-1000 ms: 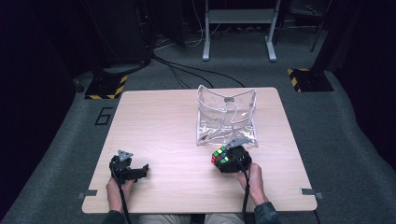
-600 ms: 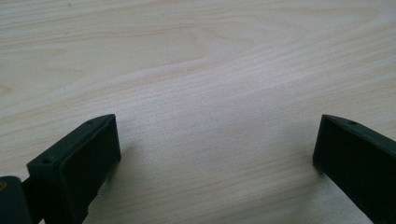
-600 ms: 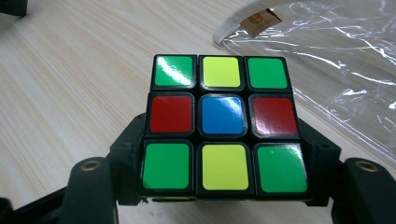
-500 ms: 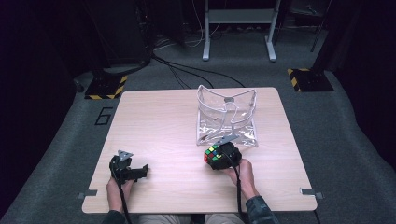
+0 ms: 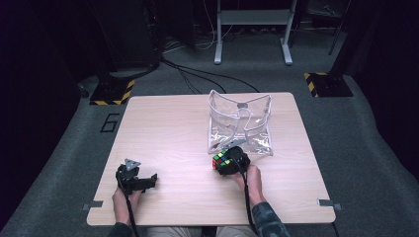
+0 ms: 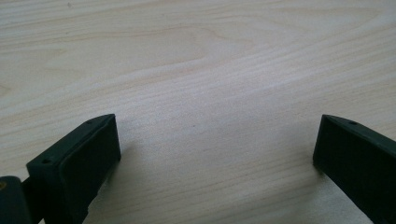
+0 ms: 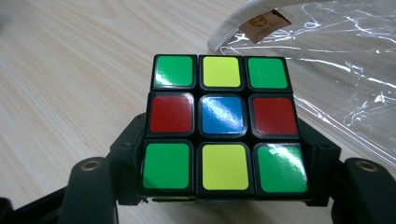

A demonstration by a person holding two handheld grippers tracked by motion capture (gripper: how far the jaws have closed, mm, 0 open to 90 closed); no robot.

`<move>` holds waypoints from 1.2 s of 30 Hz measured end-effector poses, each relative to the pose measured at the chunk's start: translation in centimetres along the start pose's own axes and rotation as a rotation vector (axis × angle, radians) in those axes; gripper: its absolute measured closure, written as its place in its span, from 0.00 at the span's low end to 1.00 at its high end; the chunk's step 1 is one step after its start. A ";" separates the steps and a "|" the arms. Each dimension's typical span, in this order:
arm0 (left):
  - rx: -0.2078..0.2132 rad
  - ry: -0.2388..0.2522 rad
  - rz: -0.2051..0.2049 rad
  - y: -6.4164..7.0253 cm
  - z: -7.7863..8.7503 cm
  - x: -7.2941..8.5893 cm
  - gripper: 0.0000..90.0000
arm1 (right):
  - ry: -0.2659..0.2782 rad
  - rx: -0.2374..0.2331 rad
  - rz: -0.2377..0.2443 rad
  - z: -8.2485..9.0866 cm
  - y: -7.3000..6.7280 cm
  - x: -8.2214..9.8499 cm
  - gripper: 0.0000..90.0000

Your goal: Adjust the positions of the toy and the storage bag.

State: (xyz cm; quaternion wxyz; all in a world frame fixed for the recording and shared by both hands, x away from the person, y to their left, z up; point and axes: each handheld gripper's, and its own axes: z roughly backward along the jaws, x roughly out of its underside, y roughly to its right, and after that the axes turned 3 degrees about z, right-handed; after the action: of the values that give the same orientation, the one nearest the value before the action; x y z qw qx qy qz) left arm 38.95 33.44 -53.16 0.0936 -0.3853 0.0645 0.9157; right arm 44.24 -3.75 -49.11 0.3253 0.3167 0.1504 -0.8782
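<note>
A puzzle cube (image 5: 223, 161) (image 7: 223, 124) with green, yellow, red and blue stickers sits between the jaws of my right gripper (image 5: 231, 161) (image 7: 223, 168), which is shut on it just above the table, in front of the clear plastic bag (image 5: 240, 122) (image 7: 345, 70). The bag stands open-topped with a white trim and a small brown tag (image 7: 266, 22). My left gripper (image 5: 141, 181) (image 6: 217, 149) rests low over the bare wood near the front left, jaws wide open with nothing between them.
The light wooden table (image 5: 163, 128) stands on grey carpet. Beyond its far edge are a metal stand (image 5: 252, 29), black cables (image 5: 197, 74) and hazard-striped feet (image 5: 111, 91). Open tabletop lies left of the bag.
My right gripper has carried the cube leftward along the bag's front edge and slightly lower. The left gripper has stayed put.
</note>
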 end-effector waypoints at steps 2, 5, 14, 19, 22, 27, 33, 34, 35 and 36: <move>0.000 0.000 0.000 0.0 0.0 0.0 0.01 | -0.003 0.000 0.002 -0.4 0.1 -0.2 0.37; 0.000 -0.002 -0.002 0.0 0.0 0.0 0.01 | 0.000 0.002 0.006 -0.8 0.1 -0.4 0.37; -0.001 0.000 -0.004 0.0 0.0 0.0 0.01 | 0.014 0.006 0.005 -0.9 0.1 -0.5 0.37; -0.002 0.000 -0.003 0.0 0.0 0.0 0.01 | 0.027 0.013 0.009 -1.2 -0.1 -0.6 0.37; -0.002 0.000 -0.003 0.0 0.0 0.0 0.01 | 0.032 0.015 0.015 -1.5 -0.2 -0.7 0.37; -0.002 0.000 -0.003 0.0 0.0 0.0 0.01 | 0.035 0.012 0.028 -1.8 -0.7 -1.0 0.37; -0.005 0.003 -0.003 0.0 0.0 0.0 0.01 | 0.044 0.035 0.074 -2.2 -1.4 -1.0 0.37; -0.005 0.003 -0.003 0.0 0.0 0.0 0.01 | 0.042 0.036 0.074 -2.2 -1.6 -1.0 0.37; -0.005 0.003 -0.003 0.0 0.0 0.0 0.01 | 0.046 0.040 0.083 -2.2 -1.6 -0.9 0.37; -0.005 0.003 -0.003 0.0 0.0 0.0 0.01 | 0.047 0.041 0.091 -2.3 -1.6 -0.9 0.36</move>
State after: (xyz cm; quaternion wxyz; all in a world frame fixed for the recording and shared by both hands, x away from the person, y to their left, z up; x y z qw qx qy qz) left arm 38.93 33.41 -53.17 0.0941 -0.3868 0.0617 0.9153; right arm 44.70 -1.04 -50.14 0.3546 0.3504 0.1253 -0.8578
